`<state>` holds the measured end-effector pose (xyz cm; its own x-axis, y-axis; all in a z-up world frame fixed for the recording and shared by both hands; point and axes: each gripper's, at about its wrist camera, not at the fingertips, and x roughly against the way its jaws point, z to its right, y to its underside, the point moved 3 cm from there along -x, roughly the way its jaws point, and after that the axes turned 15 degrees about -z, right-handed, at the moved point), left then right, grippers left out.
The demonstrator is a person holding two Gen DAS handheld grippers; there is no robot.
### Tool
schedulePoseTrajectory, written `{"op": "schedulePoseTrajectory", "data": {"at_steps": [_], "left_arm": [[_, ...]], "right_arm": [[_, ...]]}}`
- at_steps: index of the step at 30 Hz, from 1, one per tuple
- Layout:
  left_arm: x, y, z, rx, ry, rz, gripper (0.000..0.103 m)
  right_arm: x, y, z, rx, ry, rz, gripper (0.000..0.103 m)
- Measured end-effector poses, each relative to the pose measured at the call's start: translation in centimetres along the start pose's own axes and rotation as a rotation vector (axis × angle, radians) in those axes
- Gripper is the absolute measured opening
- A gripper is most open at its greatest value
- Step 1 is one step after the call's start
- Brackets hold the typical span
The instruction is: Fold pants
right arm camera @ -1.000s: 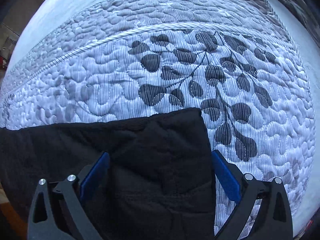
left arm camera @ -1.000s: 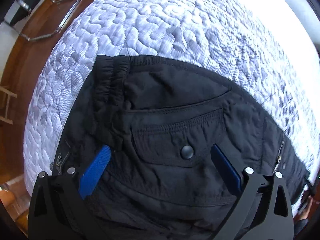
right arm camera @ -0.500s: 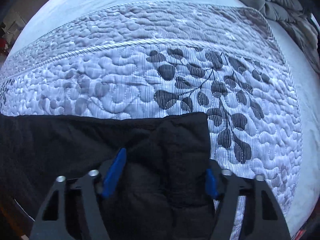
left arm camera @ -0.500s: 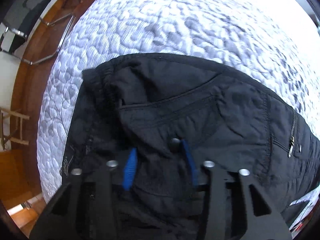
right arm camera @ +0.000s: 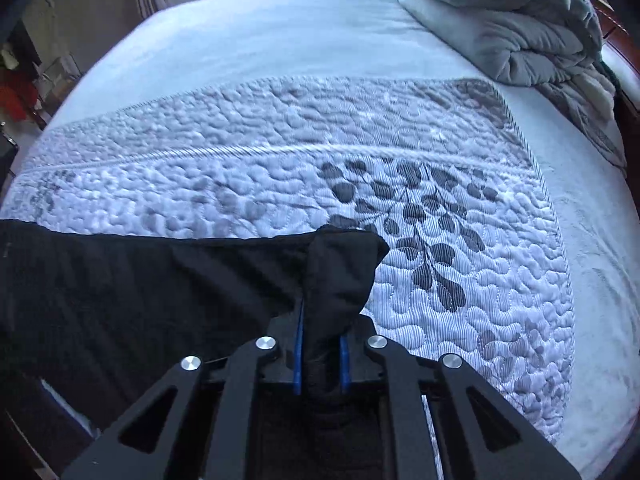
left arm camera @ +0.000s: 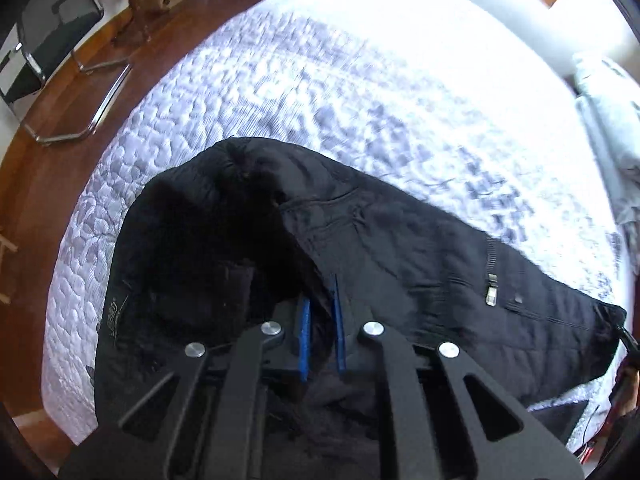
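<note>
Quilted bedding in pale blue and white, stitched with a grey leaf pattern, covers the bed [right arm camera: 460, 184] where a pair of black pants [left arm camera: 400, 248] lies stretched across the near edge. At one end, the left hand-held gripper [left arm camera: 320, 332] has its blue pads drawn close together on a bunched fold of fabric near the waistband, below a zippered pocket [left arm camera: 490, 280]. At the other end, the right hand-held gripper [right arm camera: 320, 356] is clamped on a gathered tuft of the leg cuff [right arm camera: 340, 264], which stands up off the quilt. A rolled grey duvet [right arm camera: 520, 24] sits at the far corner of the bed, well apart from the garment, and a black chair with a chrome frame [left arm camera: 60, 60] stands on the wooden floor beyond.

Both grips look narrow against the width of the garment. If only the top layer is pinched at either end, the lower layer would likely lag behind in a lift and leave the fold uneven. The slick, padded fabric could also slide out from between the pads under its own weight. Because the pants lie close to the bed's near edge, a slack middle section could sag over the side and drag the whole piece off line. Uneven lifting by the two sides would twist the leg.
</note>
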<state>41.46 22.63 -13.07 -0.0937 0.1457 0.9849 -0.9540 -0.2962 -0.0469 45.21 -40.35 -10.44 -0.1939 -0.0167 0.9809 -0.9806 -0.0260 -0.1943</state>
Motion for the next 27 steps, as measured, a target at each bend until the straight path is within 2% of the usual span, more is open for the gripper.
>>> {"op": "schedulePoseTrajectory", "data": {"at_steps": [5,11,20,23,27], "left_arm": [[3.0,3.6,-1.1,0.003,0.115,0.105,0.008],[5.0,9.2,-1.3,-0.065,0.173,0.173,0.008],[6.2,17.6,-4.8,-0.019,0.309,0.219,0.008],[5.7,19.9,-6.5,0.016,0.337,0.224,0.009],[4.8,22.7,-8.8,0.075,0.365,0.220,0.010]], "right_arm": [[3.9,1.9,-1.6,0.065,-0.058,0.093,0.012],[8.9,8.0,-3.4,0.118,-0.120,0.192,0.012],[13.4,18.3,-1.2,0.045,-0.208,0.341,0.011],[14.0,21.8,-0.2,0.018,-0.210,0.363,0.011],[13.1,25.6,1.4,-0.054,-0.227,0.343,0.011]]}}
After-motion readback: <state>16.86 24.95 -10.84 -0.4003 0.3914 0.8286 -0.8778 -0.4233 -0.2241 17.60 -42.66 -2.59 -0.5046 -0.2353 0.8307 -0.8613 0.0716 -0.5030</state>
